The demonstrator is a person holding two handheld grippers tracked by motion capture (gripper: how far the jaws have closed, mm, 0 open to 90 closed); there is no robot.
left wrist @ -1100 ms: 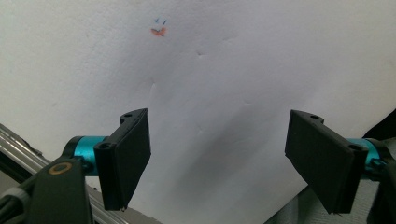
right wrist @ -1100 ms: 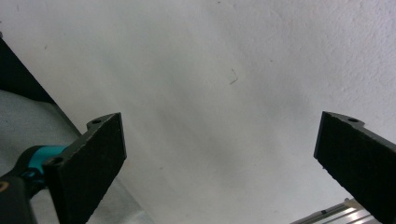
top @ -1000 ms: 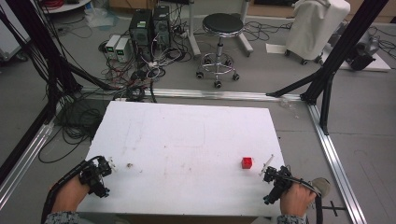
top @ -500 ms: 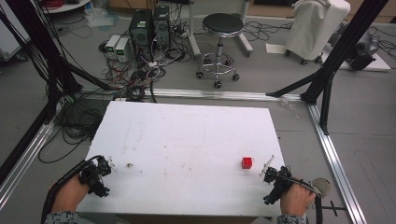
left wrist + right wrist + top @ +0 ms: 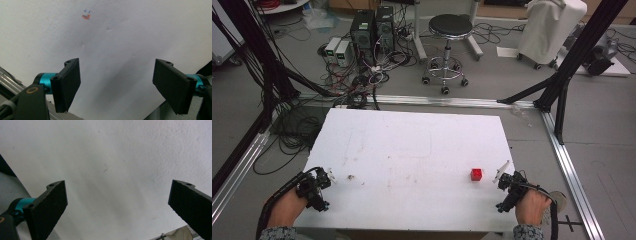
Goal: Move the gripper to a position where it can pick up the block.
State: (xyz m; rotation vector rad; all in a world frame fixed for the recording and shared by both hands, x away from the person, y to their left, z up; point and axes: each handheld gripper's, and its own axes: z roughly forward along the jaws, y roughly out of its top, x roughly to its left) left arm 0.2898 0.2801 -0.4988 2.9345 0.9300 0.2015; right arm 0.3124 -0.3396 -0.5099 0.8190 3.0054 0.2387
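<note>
Waiting at the near edge, both hands sit low w/ nothing held. The right gripper [image 5: 506,192] is at the near right corner of the white table [image 5: 412,145]; in the right gripper view its jaws stand wide apart over bare tabletop. The left gripper [image 5: 318,187] is at the near left corner, jaws likewise wide apart in the left gripper view, w/ a small orange-and-blue mark [image 5: 86,15] on the surface farther ahead of them.

The red cube [image 5: 476,174] sits on the table near the right gripper, a bit left of it & slightly farther from the person. It's apart from the jaws, not touched. A thin white stick [image 5: 501,170] lies between cube & gripper, near the gripper's tip. A small dark speck [image 5: 350,177] lies just beside the left gripper.

Step in hand, as I judge it: the start, before any reach. Cube is the likely target & the right gripper is the obvious one for it, being closest.

Next move probably calls for swinging the right gripper left & forward so the cube lands between the jaws, lowering close to the surface, then closing squarely on two opposite faces. Watch the stick: it could get nudged or caught. The left gripper has no job yet, from what I can see.
</note>
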